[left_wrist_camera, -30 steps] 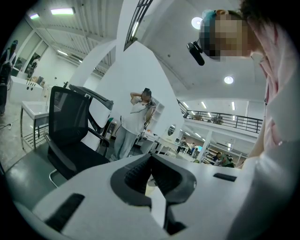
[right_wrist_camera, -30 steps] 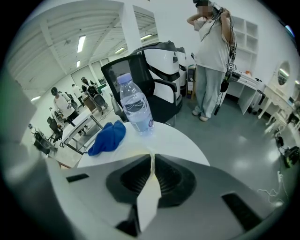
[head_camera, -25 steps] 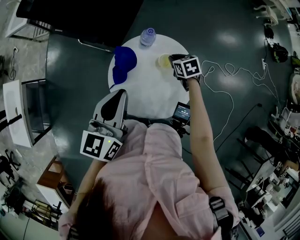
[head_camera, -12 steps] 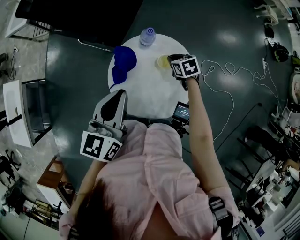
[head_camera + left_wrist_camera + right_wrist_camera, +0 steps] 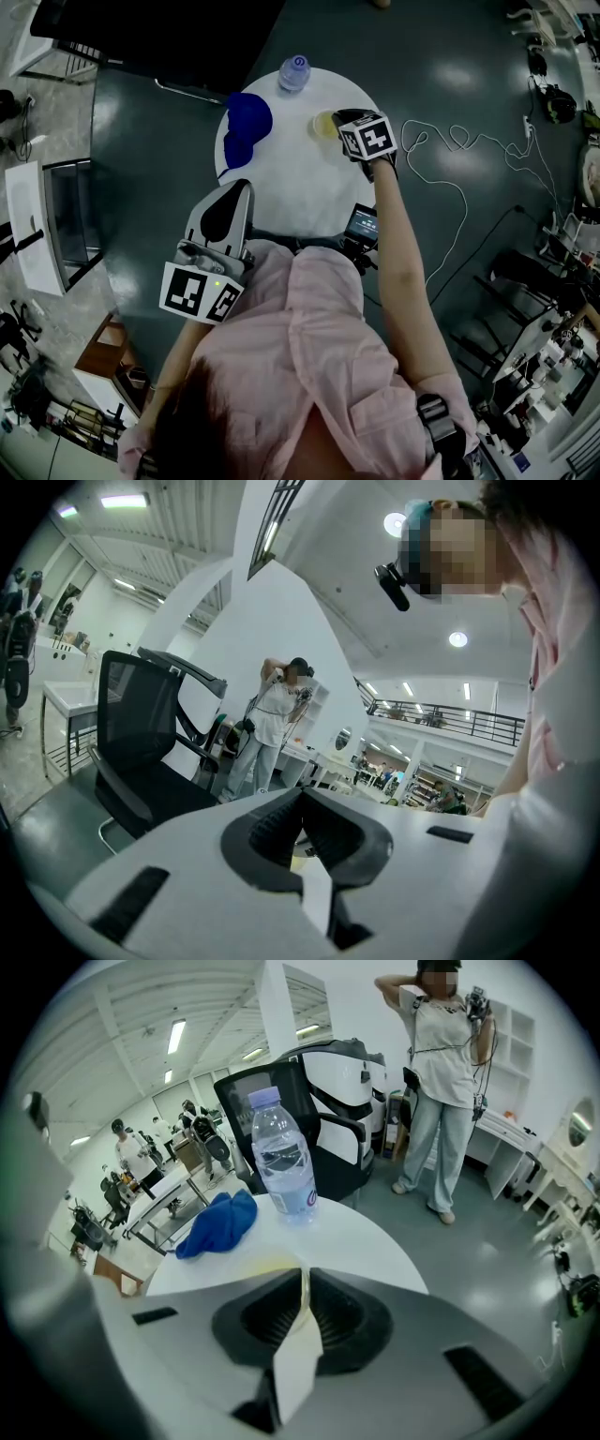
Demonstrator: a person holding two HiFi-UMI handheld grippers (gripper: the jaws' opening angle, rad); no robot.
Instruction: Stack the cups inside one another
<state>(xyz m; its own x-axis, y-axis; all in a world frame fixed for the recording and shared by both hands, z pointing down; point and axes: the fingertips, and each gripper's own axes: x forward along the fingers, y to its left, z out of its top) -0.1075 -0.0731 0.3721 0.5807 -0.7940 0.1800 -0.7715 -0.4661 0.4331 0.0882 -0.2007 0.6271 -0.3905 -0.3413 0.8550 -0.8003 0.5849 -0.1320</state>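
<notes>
A pale yellowish cup (image 5: 324,125) stands on the far right part of the round white table (image 5: 300,183). My right gripper (image 5: 342,122) points steeply down at it. In the right gripper view, my right gripper (image 5: 303,1279) is shut on the thin wall of the cup (image 5: 302,1314), and the cup's rim curves off to the left. I see only this one cup. My left gripper (image 5: 234,187) hangs near the table's front edge by my body and points roughly level. In the left gripper view, my left gripper (image 5: 302,797) has its pads together with nothing between them.
A crumpled blue cloth (image 5: 247,127) lies on the table's far left, with a clear water bottle (image 5: 294,72) at the far edge. A small screen device (image 5: 363,223) sits at the near right edge. A white cable (image 5: 450,178) loops over the floor. A black office chair (image 5: 309,1101) and a standing person (image 5: 441,1082) are beyond the table.
</notes>
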